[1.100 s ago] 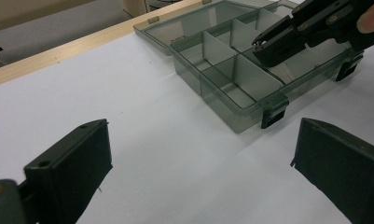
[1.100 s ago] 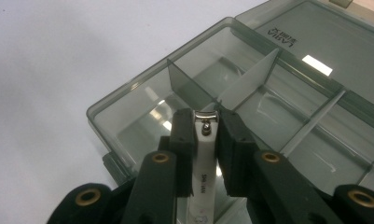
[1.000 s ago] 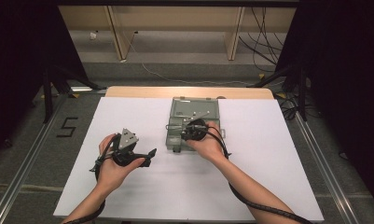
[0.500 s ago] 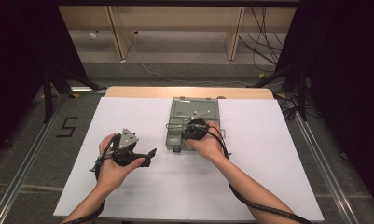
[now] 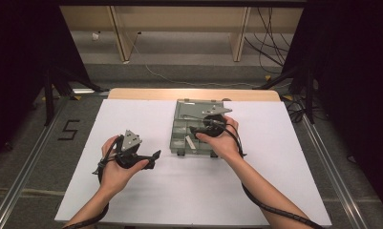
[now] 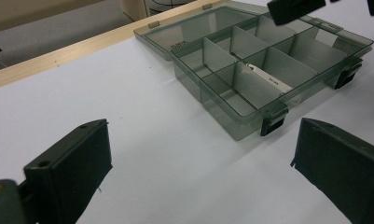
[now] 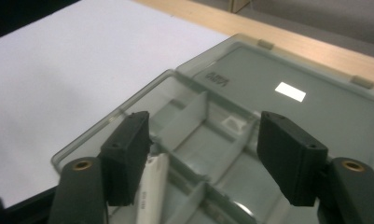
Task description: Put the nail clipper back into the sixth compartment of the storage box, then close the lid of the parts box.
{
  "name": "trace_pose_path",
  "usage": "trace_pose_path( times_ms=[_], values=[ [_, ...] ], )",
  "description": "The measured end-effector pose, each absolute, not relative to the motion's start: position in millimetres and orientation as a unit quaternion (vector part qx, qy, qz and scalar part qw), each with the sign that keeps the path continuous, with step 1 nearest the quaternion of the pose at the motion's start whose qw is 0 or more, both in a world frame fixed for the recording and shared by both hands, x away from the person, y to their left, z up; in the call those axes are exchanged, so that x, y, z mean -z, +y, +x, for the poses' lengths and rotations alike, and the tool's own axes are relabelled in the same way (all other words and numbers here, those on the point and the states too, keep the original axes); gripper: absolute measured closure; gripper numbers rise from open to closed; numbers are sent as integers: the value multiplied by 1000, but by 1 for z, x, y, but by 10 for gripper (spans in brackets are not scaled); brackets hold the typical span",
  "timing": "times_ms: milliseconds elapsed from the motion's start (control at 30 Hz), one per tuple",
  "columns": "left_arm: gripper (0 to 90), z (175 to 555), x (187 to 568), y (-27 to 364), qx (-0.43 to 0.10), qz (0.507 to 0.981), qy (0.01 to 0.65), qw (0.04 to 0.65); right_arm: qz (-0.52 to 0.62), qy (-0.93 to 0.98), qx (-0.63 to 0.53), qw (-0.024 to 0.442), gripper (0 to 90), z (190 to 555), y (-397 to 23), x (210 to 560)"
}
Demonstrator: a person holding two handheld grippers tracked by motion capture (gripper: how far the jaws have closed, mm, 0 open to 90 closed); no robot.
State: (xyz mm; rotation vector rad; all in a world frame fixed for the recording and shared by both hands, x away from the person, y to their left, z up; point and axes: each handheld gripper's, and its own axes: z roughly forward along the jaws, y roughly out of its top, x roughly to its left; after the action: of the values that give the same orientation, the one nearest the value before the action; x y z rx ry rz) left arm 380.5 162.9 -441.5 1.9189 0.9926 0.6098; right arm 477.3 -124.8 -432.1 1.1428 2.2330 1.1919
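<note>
A grey see-through compartment box [image 5: 179, 138] stands on the white table sheet, its lid [image 5: 198, 109] lying flat behind it. A white labelled stick [image 7: 149, 186] lies in a front compartment [image 6: 268, 80]. My right gripper [image 7: 208, 154] hovers over the box and its jaws have just been opening. They stand wide with nothing pressed between them, and the stick lies beside the left jaw. My left gripper [image 5: 153, 156] is held left of the box, open and empty [image 6: 198, 172]. The right gripper's [image 6: 331, 4] jaw tips show above the box's far side.
A small white piece [image 7: 233, 123] sits in a further compartment. The lid [image 7: 287, 112] carries a bright white patch. The table's wooden back edge [image 5: 194, 94] runs behind the box. White sheet [image 5: 198, 191] stretches in front of both hands and to the left.
The right gripper's jaws have spread apart and the right hand has drawn slightly back to the right over the box. The left hand has stayed still.
</note>
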Motion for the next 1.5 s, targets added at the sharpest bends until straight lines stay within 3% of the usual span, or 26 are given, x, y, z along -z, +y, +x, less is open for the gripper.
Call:
trace_pose_path(
  times_ms=[667, 1133, 1500],
  values=[
    [34, 373, 440, 169, -249, 764, 405, 436, 462, 732, -455, 208, 308, 495, -172, 407],
    [49, 374, 444, 161, -243, 770, 394, 438, 496, 714, -443, 218, 319, 504, -197, 410],
    [58, 369, 444, 162, -238, 769, 393, 444, 503, 718, -424, 228, 389, 527, -198, 407]
  ],
)
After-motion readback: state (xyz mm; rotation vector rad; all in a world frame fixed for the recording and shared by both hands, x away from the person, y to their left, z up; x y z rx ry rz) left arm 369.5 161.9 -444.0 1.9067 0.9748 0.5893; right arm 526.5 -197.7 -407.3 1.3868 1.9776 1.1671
